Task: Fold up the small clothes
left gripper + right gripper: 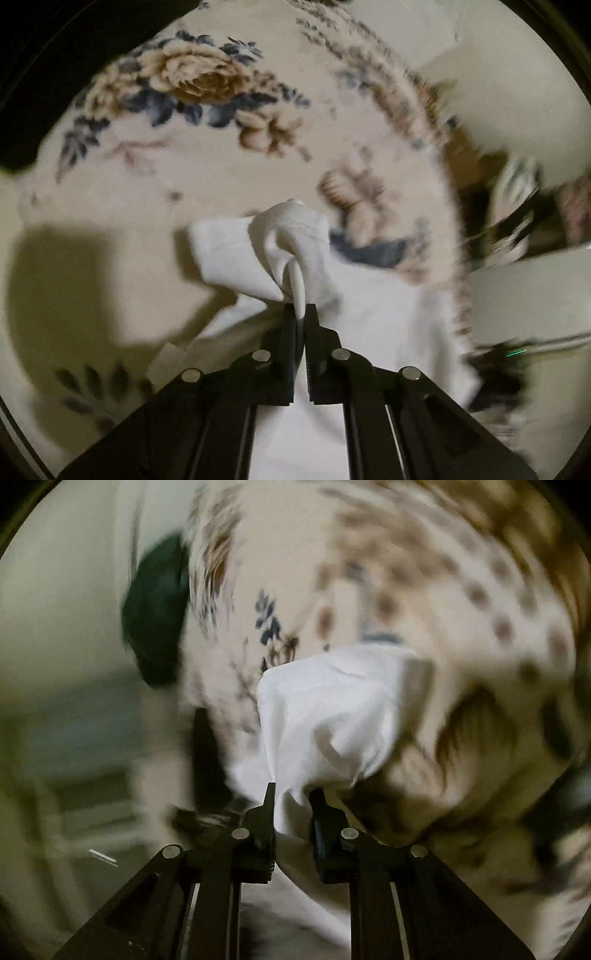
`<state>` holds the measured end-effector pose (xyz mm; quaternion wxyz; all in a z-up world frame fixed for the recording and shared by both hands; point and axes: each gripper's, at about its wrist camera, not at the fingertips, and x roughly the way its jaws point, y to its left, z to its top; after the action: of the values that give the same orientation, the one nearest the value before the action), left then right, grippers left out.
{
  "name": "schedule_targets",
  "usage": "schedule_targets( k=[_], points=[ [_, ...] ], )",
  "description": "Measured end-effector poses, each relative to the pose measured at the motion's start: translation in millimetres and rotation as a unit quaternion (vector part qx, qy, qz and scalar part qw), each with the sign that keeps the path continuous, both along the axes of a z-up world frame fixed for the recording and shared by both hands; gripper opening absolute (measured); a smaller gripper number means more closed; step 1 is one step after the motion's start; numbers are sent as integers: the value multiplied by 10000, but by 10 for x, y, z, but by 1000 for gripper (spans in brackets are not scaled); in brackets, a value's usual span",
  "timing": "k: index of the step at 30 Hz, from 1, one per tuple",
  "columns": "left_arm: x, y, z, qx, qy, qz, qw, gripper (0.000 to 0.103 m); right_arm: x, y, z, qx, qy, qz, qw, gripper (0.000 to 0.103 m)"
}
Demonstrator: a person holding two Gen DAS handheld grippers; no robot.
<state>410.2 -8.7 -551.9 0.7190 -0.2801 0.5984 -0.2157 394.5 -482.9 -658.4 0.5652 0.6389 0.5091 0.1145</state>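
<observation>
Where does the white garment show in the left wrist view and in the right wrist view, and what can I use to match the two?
Left wrist: the white garment is at lower centre, bunched, pinched in the left tool, trailing to the lower right.
Right wrist: it fills the centre, a fold clamped in the right tool.
Shared landmark: the cream floral bedspread with blue leaves lies behind it in both.

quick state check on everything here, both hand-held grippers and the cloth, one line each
left hand-held gripper: shut, pinching a thin bunched fold of the white garment
right hand-held gripper: shut on a thicker bunch of the white garment
white garment: crumpled, gathered at both grips, not yet folded
floral bedspread: spread out under the garment, blurred in both views
</observation>
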Motion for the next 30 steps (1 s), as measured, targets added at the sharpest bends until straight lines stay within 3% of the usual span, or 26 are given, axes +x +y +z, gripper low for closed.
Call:
schedule_targets(
  k=[1, 2, 4, 5, 7, 9, 10, 11, 13, 16, 17, 18, 19, 20, 21, 23, 25, 27, 30],
  points=[
    [4, 52, -35, -244, 111, 117, 9996, 3, -44, -69, -98, 214, 109, -198, 9995, 17],
    [22, 112, -92, -273, 265, 280, 9989, 3, -100, -185, -184, 1, 365, -368, 9987, 17],
    [66, 238, -246, 125, 507, 506, 9974, 6, -131, -342, -268, -667, 770, -292, 9944, 19],
    [87, 302, -320, 310, 658, 594, 9956, 6, -121, -368, -267, -869, 886, -238, 9920, 27],
    [100, 376, -342, 208, 743, 735, 9943, 6, -80, -386, -136, -1160, 873, -180, 9892, 39],
    [95, 366, -230, 309, 628, 738, 9948, 15, -33, -377, 111, -1780, 805, -52, 9807, 75],
    [100, 363, -209, 285, 581, 726, 9953, 33, -3, -346, 245, -2156, 702, 8, 9740, 77],
    [101, 361, -157, 267, 500, 701, 9959, 57, 26, -331, 312, -2329, 624, 77, 9705, 77],
    [144, 248, -113, 333, 278, 650, 9969, 68, 141, -282, 358, -2503, 589, 243, 9661, 77],
    [321, -23, -193, 641, 180, 320, 9973, 68, 273, -229, 227, -2559, 718, 333, 9635, 77],
    [358, -128, -223, 805, 87, 169, 9966, 67, 318, -177, 212, -2684, 704, 420, 9598, 69],
    [380, -237, -249, 994, 15, -57, 9950, 65, 368, -121, 187, -2871, 647, 598, 9538, 46],
    [384, -319, -239, 1086, -78, -218, 9938, 59, 396, -36, 187, -3005, 625, 751, 9488, 35],
    [372, -350, -220, 1008, -151, -315, 9943, 25, 455, 56, 182, -3078, 570, 889, 9456, 25],
    [372, -405, -187, 768, -159, -512, 9956, 5, 504, 126, 201, -3008, 469, 999, 9473, 17],
    [354, -436, -111, 292, -116, -654, 9974, 5, 533, 199, 257, -2429, 143, 1118, 9635, 15],
    [356, -370, -112, -476, 79, -536, 9974, 5, 525, 236, 296, -1850, -64, 1121, 9763, 15],
    [390, -141, -291, -1072, 540, 34, 9928, 5, 506, 159, 231, -1128, -108, 851, 9899, 15],
    [465, 94, -580, -856, 964, 417, 9908, 9, 434, -150, -62, -765, 317, 328, 9960, 15]
  ],
)
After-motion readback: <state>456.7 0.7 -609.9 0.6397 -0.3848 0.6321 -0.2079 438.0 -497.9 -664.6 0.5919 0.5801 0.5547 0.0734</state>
